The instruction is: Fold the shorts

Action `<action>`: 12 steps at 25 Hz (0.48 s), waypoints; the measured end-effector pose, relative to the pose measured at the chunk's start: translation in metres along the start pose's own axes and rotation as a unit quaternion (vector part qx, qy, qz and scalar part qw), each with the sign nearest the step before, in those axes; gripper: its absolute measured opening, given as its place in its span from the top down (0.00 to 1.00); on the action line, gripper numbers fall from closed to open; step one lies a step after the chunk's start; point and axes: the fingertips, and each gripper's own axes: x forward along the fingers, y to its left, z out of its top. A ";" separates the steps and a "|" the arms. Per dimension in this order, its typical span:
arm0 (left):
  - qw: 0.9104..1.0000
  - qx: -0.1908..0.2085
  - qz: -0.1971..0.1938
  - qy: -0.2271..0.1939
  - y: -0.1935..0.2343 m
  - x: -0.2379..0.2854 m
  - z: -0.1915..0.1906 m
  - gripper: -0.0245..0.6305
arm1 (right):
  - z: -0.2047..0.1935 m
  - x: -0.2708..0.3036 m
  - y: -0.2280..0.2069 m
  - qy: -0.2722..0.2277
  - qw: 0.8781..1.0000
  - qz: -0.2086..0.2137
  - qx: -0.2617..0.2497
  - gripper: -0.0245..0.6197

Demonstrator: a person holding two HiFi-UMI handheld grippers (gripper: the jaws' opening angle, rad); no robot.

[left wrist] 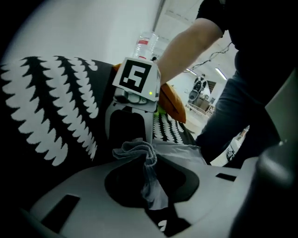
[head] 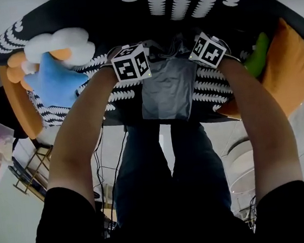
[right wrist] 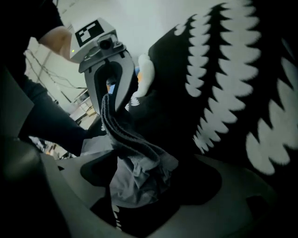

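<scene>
Grey shorts (head: 167, 89) hang between the two grippers, over the near edge of a black cover with white scallop print (head: 182, 0). In the left gripper view my left gripper (left wrist: 149, 186) is shut on a bunched fold of the shorts (left wrist: 146, 162). My right gripper (right wrist: 144, 186) has its jaws wide apart; a crumpled wad of the shorts (right wrist: 139, 174) lies loose between them. The dark waistband (right wrist: 116, 125) stretches from that wad up to the left gripper (right wrist: 109, 81) opposite. In the head view the left marker cube (head: 131, 62) and the right marker cube (head: 208, 49) flank the shorts' top corners.
A blue star plush (head: 54, 80) and a white cloud plush (head: 61, 44) lie on the cover at the left, beside orange cushions (head: 13, 74). Another orange cushion (head: 290, 70) and a green object (head: 259, 57) are at the right. A water bottle (left wrist: 144, 44) stands behind.
</scene>
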 end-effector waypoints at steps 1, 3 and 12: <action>1.000 0.011 -0.007 0.006 -0.005 0.002 0.001 0.84 | 0.006 0.000 0.008 0.006 1.000 0.009 -0.023 0.31; 0.999 0.030 -0.019 0.016 -0.015 0.005 0.002 0.84 | 0.013 0.005 0.022 0.023 0.997 0.025 -0.073 0.31; 0.996 0.080 -0.030 0.031 -0.040 0.002 0.011 0.84 | -0.006 0.027 0.059 0.114 0.964 0.074 -0.230 0.46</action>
